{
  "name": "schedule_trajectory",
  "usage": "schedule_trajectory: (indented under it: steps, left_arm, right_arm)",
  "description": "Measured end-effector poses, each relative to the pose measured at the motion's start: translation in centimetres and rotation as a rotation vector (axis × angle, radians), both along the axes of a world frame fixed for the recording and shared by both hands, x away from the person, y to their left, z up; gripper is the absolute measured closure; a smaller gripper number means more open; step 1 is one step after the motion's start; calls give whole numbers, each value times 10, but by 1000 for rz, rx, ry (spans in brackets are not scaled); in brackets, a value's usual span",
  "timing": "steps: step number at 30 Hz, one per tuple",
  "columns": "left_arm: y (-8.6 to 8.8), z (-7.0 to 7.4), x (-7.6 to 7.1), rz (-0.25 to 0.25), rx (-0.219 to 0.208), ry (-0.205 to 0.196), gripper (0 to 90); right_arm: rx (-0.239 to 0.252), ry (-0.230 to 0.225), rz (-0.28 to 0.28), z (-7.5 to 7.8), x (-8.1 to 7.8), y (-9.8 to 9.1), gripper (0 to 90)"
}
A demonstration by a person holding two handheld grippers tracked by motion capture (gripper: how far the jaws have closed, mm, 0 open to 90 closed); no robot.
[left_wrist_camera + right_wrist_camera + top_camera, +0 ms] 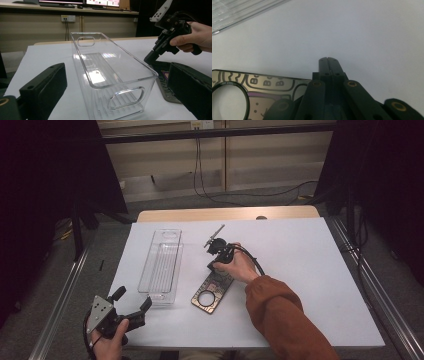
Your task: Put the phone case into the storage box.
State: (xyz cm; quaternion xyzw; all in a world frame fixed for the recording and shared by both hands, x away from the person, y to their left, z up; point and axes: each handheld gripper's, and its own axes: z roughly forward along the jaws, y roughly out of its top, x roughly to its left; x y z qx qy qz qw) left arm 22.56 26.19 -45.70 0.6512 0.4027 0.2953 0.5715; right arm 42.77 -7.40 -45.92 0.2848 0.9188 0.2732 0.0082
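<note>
Card (212, 291) lay flat on the white sheet (310, 270), just beside the clear bin (162, 265). Right gripper (328, 59) sat over its far end, jaws fully together, gripping nothing. Left gripper (132, 302) waited wide open, empty. Best approach looked like opening the right jaws first, then catching an edge.

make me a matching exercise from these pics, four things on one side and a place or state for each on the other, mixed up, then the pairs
Things:
1. clear bin
2. flat card with a round hole
3. left gripper
4. right gripper

Places or states:
A. jaws shut, tips down at the card's far end
B. jaws open, near the table's front edge
C. lies flat between the bin and the orange sleeve
D. empty, long side running away from the person

Pairs: 1-D, 2-C, 3-B, 4-A
</note>
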Motion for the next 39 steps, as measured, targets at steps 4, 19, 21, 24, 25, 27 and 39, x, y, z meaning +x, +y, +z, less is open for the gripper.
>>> schedule_trajectory:
  steps: [4, 19, 21, 24, 25, 27, 39]
  left_arm:
    - [0, 0, 0, 1, 0, 2, 28]
    - [-1, 0, 0, 9, 8, 2, 28]
    - [-1, 0, 0, 6, 7, 0, 28]
    - [-1, 0, 0, 8, 9, 2, 28]
    - [-1, 0, 0, 1, 6, 2, 28]
    - [0, 0, 0, 0, 8, 1, 28]
    - [-1, 0, 0, -3, 12, 3, 28]
  right_arm:
    - [14, 5, -16, -1, -2, -6, 900]
    - [20, 10, -41, -1, -14, -29, 900]
    - [7, 12, -36, 0, -15, -31, 900]
    - [-13, 5, -38, 0, -17, -34, 900]
    - [-17, 3, -38, 0, -18, -36, 900]
    - [-24, -8, -39, -1, -20, -39, 900]
    - [-9, -5, -52, -2, -31, -56, 900]
